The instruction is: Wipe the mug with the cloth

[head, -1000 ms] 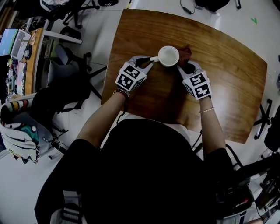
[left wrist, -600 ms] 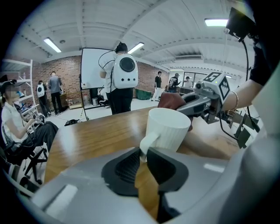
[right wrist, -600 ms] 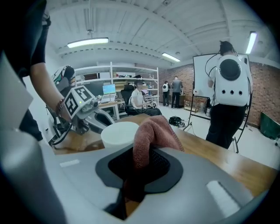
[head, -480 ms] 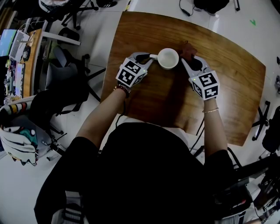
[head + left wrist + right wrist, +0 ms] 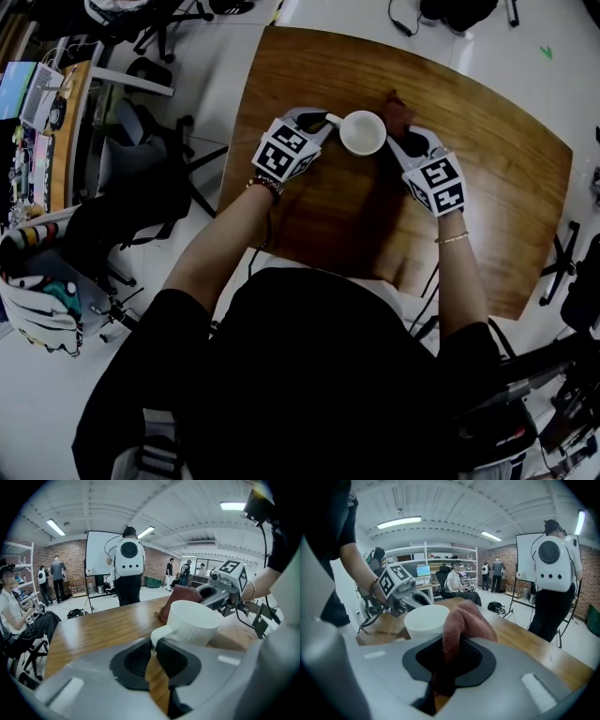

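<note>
So the mug (image 5: 362, 132) is up near the table's (image 5: 487, 178) far edge, handle pointing left and pinched tight in the left gripper (image 5: 327, 120). The right gripper (image 5: 401, 139) is clamped on the cloth (image 5: 397, 111), bunched just beside the mug's opposite wall. I'd guess the wiping comes from that side.

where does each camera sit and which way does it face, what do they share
Head view: on the person's head, facing steeply down on the wooden table; both forearms, left gripper and right gripper show.
Left gripper view: on the left gripper, facing along its jaws, shut on the handle of the white ribbed mug; right gripper beyond.
Right gripper view: on the right gripper, facing along its jaws, shut on the reddish-brown cloth; left gripper beyond.
Shared: both gripper views see the mug from opposite sides.
</note>
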Motion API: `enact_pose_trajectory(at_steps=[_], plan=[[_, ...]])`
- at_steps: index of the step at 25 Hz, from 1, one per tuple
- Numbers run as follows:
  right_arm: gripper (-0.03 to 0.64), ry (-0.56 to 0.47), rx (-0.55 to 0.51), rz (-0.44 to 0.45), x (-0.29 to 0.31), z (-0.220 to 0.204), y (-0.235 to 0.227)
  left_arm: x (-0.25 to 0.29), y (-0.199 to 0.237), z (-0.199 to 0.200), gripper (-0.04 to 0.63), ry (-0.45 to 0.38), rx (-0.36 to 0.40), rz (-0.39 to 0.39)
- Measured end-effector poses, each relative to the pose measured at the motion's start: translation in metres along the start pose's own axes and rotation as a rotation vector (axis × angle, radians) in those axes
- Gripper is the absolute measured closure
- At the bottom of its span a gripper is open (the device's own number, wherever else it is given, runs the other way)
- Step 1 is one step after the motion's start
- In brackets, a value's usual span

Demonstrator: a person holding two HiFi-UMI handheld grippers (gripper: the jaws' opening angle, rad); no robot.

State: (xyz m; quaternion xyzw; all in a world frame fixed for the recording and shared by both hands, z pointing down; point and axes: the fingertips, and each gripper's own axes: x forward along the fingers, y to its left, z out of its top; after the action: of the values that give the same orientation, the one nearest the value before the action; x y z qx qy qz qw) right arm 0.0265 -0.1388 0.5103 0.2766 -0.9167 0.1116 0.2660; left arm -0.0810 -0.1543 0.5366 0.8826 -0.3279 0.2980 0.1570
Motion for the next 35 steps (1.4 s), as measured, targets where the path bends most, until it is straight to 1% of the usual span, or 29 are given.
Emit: enact_pose_trajectory(at_steps=[5, 11, 18, 23, 25, 26, 28, 30, 32, 34, 35], plan=[[0.56, 0.018, -0.016, 0.037, -0.002, -0.01, 0.009, 0.011, 0.0, 0.01, 0.574, 0.0, 0.02, -0.037], [0.56, 0.011, -0.015, 0.113, -0.014, -0.017, 0.031, 0.024, -0.009, 0.02, 0.575, -0.003, 0.064, -0.094], [0.56, 0.052, -0.01, 0.175, -0.024, -0.035, 0.047, 0.038, -0.028, 0.029, 0.577, 0.0, 0.15, -0.171], [0.56, 0.14, -0.084, 0.194, -0.023, -0.052, 0.056, 0.04, -0.034, 0.03, 0.577, 0.003, 0.17, -0.192], [0.56, 0.153, -0.112, 0.194, -0.024, -0.053, 0.058, 0.04, -0.034, 0.029, 0.577, 0.003, 0.17, -0.196], [0.56, 0.14, -0.114, 0.193, -0.027, -0.05, 0.058, 0.041, -0.035, 0.029, 0.577, 0.003, 0.169, -0.198], [0.56, 0.073, -0.078, 0.201, -0.037, -0.038, 0.054, 0.041, -0.035, 0.03, 0.577, 0.0, 0.166, -0.205], [0.56, -0.021, -0.009, 0.223, -0.051, -0.02, 0.046, 0.042, -0.036, 0.031, 0.575, -0.004, 0.166, -0.214], [0.56, -0.093, 0.06, 0.257, -0.065, -0.002, 0.037, 0.043, -0.037, 0.032, 0.575, -0.005, 0.173, -0.225], [0.56, -0.125, 0.119, 0.312, -0.073, 0.008, 0.031, 0.045, -0.041, 0.034, 0.575, -0.004, 0.19, -0.247], [0.56, -0.122, 0.142, 0.343, -0.076, 0.009, 0.031, 0.046, -0.044, 0.034, 0.577, -0.002, 0.203, -0.262]])
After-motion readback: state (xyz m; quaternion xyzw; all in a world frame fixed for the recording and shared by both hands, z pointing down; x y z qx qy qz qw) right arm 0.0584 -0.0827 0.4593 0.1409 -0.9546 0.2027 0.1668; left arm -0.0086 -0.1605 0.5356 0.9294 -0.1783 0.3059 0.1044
